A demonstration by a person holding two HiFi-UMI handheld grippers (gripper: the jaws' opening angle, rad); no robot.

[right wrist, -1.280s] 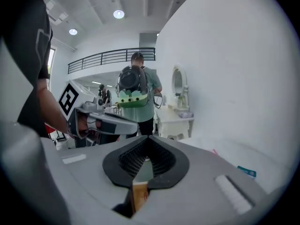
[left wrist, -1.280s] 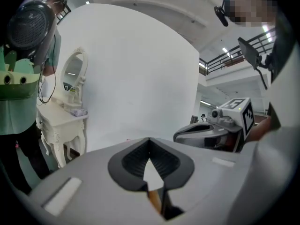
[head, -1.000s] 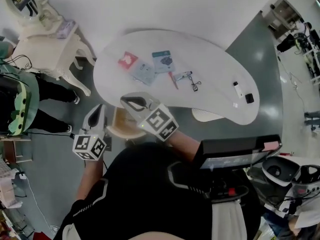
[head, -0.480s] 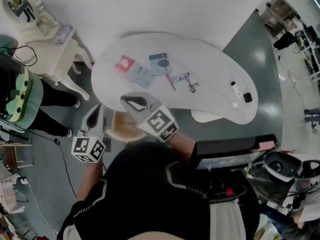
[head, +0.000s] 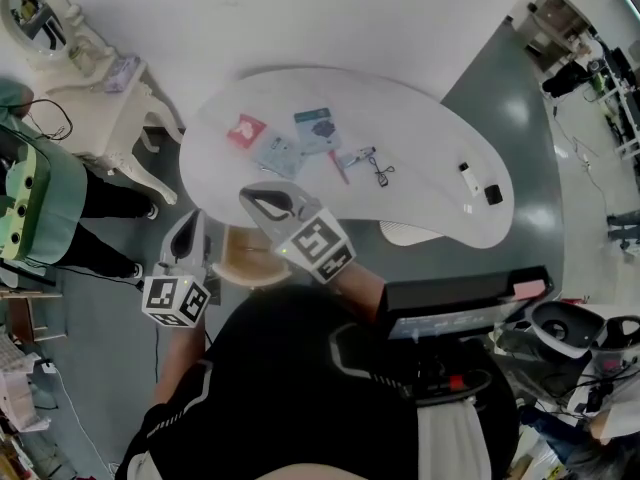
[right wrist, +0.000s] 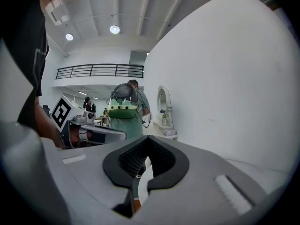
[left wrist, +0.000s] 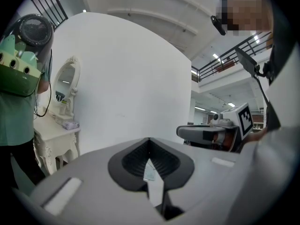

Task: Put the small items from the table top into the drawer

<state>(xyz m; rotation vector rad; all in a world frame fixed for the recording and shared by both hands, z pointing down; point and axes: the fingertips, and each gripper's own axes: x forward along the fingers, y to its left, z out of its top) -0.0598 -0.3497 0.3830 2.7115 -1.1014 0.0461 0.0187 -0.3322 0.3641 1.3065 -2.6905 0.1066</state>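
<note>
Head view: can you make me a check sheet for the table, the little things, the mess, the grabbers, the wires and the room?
Surface: white table, curved, mostly bare.
Job's things: red packet, grey packet, teal card, red stick and eyelash curler lie in one cluster; white item and black item lie apart near the right end. Drawer: not made out.
Clutter: nothing seen.
Grippers: left gripper and right gripper, fingers together, both empty, by the table's near edge.
Cables: black cable on the floor beside the dressing table.
Surroundings: person in green, wooden stool, screen.
</note>
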